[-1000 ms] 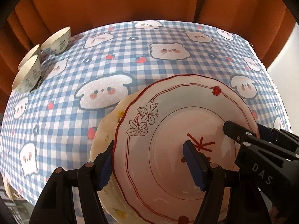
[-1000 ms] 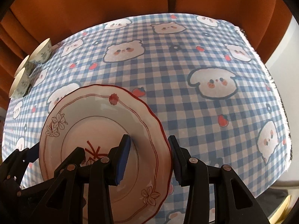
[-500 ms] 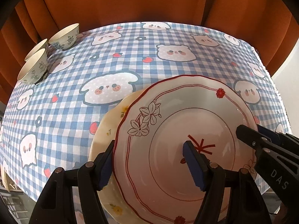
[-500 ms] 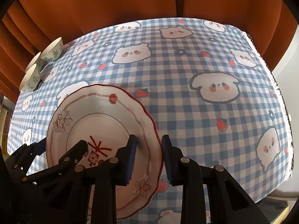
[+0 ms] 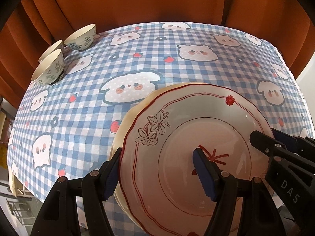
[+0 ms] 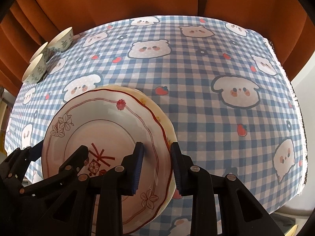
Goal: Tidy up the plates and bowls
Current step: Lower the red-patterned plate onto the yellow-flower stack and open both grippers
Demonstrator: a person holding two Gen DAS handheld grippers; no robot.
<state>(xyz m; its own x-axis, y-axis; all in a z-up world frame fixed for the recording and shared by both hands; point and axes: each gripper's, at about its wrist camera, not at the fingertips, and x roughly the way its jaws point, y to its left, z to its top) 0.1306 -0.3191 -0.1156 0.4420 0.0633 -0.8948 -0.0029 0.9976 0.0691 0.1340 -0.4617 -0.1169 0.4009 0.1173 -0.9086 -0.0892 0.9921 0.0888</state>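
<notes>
Toward six o'clock on the checked tablecloth (image 6: pixel 196 74), two stacked plates. Top: red-rimmed plate (image 5: pixel 189 129), scalloped edge, flower motifs, red mark at centre. Beneath it: cream plate (image 6: pixel 167 125), showing only as a crescent around the upper one's far edge.

My right gripper (image 6: pixel 156 165): jaws straddle the stack's rim at three o'clock, one pad over the top plate's face, the other outside the edge; they have just been closing, and now look clenched on both rims.

My left gripper (image 5: pixel 157 174): jaws spread wide across the nine o'clock rim, one pad at the edge, the other over the plate's centre; whether they press I cannot tell.

At ten o'clock, by the orange curtain (image 5: pixel 137 2): three leaf-patterned bowls (image 5: pixel 50 67), upright, clustered together.
</notes>
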